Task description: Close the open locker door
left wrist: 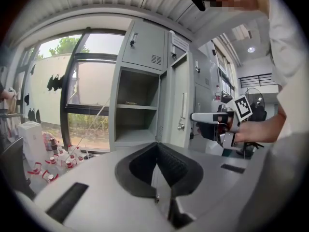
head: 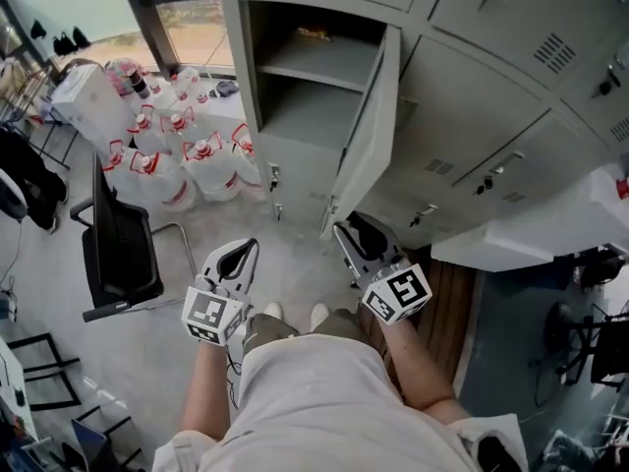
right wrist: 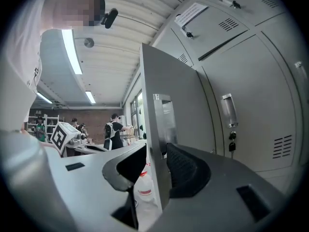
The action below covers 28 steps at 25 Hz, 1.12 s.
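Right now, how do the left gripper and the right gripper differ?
The left gripper has its jaws together with nothing between them; the right gripper has its jaws apart, astride the edge of the open door. The left gripper hangs clear of the door; the right gripper reaches it. Both point toward the lockers.

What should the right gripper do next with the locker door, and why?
Probably push the locker door sideways toward its locker. The door stands wide open, and its edge sits between the right gripper's open jaws without being pinched, so a gentle push should start swinging it shut.
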Available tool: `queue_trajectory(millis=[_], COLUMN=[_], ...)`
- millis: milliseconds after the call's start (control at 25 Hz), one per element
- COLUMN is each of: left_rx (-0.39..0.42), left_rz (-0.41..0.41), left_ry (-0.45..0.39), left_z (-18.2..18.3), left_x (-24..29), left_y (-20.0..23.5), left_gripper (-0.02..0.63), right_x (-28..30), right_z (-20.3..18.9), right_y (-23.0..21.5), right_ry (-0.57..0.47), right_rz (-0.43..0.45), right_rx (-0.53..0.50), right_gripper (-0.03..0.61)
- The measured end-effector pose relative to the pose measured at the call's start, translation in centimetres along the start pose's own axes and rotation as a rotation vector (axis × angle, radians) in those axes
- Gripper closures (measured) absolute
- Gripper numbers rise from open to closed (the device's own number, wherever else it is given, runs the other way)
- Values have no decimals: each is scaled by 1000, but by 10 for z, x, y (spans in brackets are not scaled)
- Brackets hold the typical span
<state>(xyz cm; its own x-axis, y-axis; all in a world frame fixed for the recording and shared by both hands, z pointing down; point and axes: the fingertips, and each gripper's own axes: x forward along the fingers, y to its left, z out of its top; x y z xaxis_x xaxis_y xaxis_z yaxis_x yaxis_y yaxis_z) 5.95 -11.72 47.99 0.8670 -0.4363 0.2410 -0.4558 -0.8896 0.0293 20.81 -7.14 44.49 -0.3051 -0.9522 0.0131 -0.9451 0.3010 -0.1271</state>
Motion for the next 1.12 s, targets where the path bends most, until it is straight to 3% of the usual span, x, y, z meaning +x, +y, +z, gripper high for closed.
queue_trajectory(millis=[200, 600, 880, 1120], left_rx=[-66, -122, -138, -110], left_rz=[115, 272, 301, 264], left_ry=[2, 22, 17, -12], left_z=[-12, -33, -35, -24], left_x=[-21, -61, -70, -73], left_y=[-8, -8, 14, 44], left_gripper=[612, 612, 612, 612], right_x=[7, 29, 56, 88], right_z=[0, 2, 4, 7], right_y=[0, 9, 18, 27], right_ry=[-11, -19, -6, 2], right_rz=[62, 159, 176, 183], right_rx=[3, -8, -62, -78], right_gripper=[469, 466, 453, 446])
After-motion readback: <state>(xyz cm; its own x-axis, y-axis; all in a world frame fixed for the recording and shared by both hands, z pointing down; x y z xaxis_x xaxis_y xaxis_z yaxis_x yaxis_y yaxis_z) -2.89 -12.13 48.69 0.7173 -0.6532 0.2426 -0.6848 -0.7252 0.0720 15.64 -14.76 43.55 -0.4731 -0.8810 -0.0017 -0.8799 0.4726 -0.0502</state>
